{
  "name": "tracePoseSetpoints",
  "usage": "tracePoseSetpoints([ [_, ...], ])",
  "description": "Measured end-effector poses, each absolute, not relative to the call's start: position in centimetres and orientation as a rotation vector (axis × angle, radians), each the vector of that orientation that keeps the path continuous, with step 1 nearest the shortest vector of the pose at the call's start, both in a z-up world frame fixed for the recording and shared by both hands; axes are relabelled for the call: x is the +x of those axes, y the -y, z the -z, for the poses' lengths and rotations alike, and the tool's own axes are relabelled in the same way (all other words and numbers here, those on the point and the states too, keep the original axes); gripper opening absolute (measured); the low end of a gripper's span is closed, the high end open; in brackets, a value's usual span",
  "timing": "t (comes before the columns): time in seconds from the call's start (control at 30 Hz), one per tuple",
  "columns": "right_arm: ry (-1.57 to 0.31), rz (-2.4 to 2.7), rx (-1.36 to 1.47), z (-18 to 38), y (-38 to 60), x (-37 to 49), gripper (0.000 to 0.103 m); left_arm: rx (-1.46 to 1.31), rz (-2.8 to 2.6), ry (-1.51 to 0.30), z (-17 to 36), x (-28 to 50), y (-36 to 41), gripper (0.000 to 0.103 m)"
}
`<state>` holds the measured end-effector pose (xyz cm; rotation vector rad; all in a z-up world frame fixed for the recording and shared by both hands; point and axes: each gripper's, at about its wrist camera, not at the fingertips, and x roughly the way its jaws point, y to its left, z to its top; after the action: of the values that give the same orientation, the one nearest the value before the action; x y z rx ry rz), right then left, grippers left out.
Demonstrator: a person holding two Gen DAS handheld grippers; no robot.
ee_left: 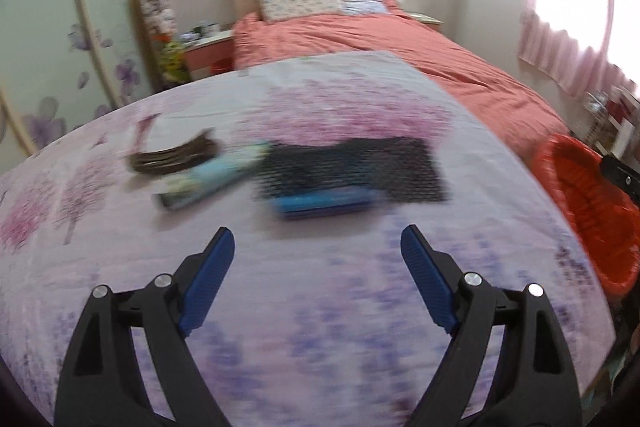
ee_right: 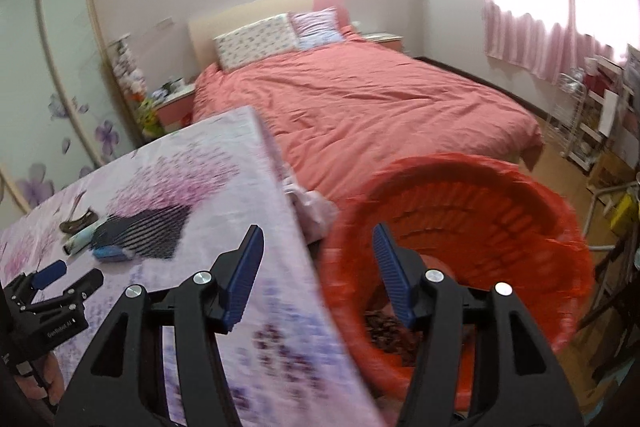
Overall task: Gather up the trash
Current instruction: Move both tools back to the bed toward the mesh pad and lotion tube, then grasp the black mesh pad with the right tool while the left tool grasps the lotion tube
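Several bits of trash lie on the flower-print table (ee_left: 320, 327): a brown curled scrap (ee_left: 176, 157), a pale blue tube-like wrapper (ee_left: 208, 183), a black mesh piece (ee_left: 352, 171) and a blue flat item (ee_left: 324, 205) at its near edge. My left gripper (ee_left: 317, 231) stands open just short of them, with nothing between its fingers. In the right wrist view, my right gripper (ee_right: 317, 229) is open and empty over the table's edge and the rim of a red bin (ee_right: 480, 227). Dark trash (ee_right: 388, 331) lies in the bin's bottom. The left gripper (ee_right: 72, 275) shows at the far left.
The red bin (ee_left: 592, 211) stands off the table's right side. Beyond the table is a bed with a coral-red cover (ee_right: 360, 107). A pink cloth (ee_right: 316, 211) lies between table and bed. Shelves and boxes (ee_right: 600, 115) crowd the right wall.
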<state>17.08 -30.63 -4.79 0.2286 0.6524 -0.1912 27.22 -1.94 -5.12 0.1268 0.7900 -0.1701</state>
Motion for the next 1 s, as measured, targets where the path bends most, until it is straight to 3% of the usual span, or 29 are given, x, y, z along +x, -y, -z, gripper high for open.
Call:
tracePoseSetpoints([
  [0.43, -0.757, -0.009, 0.207, 6.8, 19.6, 24.3, 0.057, 0.029, -0.023, -0.782, 5.6, 28.1, -9.9, 0.085],
  [0.73, -0.836, -0.017, 0.263, 8.6, 17.0, 28.4, 0.055, -0.023, -0.041, -0.807, 6.8, 28.5, -12.8, 0.085],
  [0.83, -0.832, -0.03, 0.245, 8.8, 16.4, 28.4, 0.045, -0.039, -0.031, -0.818, 7.0, 28.9, -13.2, 0.085],
  [1.0, -0.812, -0.057, 0.202, 8.3, 15.5, 28.0, 0.014, -0.04, -0.023, -0.819, 7.0, 29.2, -13.1, 0.085],
])
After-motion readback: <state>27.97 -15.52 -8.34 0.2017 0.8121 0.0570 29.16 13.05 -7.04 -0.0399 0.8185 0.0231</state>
